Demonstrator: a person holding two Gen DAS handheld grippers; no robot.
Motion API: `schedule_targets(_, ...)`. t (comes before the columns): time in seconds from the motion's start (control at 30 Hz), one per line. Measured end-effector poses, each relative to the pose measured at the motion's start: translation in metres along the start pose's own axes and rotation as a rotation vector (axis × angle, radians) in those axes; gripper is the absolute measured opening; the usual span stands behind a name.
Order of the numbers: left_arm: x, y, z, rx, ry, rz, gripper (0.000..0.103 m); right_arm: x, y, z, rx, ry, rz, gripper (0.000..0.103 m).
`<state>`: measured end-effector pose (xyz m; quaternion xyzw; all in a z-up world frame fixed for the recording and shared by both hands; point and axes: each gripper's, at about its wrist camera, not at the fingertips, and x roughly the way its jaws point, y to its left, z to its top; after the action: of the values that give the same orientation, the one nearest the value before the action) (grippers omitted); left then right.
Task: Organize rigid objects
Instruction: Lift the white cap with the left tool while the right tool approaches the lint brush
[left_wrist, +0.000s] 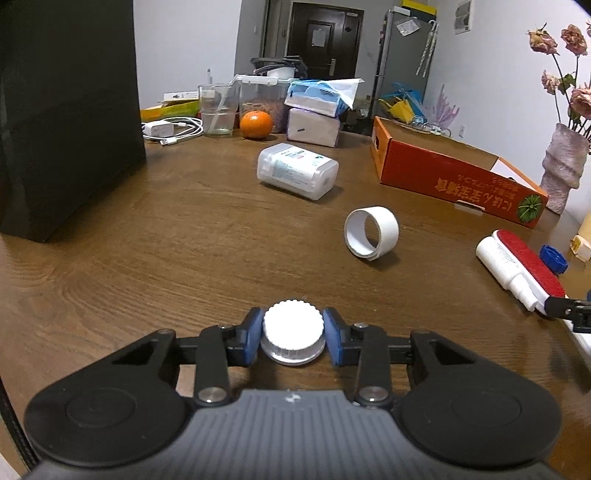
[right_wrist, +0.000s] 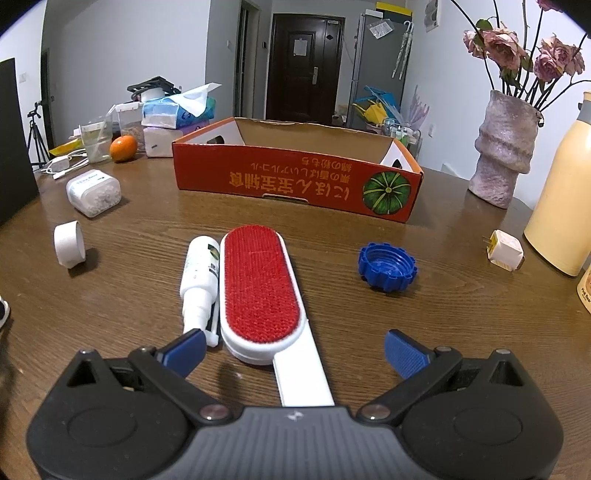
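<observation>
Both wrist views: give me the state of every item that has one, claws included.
Left claw: shut on white cap.
White cap: gripped between the pads, above the table.
Right claw: open, astride the brush handle.
Brush: flat, red face up.
Spray bottle: lying beside the brush.
Tape roll: on edge.
Blue cap: open side up.
Box: open-topped.
Plastic container: on its side.
</observation>
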<state>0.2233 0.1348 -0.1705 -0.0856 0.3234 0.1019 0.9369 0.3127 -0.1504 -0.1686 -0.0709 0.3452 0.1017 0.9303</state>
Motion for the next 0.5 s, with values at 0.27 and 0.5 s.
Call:
schedule_targets(0.27,-0.005,-0.003,0.010,0.009,-0.038,-0.033,0.036,0.007,0.005,0.005,-0.014,-0.001,-0.019,0.101)
schedule_targets(0.5,-0.006,-0.005,0.018,0.002,-0.053,-0.055,0.036,0.020,0.004,0.015,-0.018,0.011,-0.019,0.093)
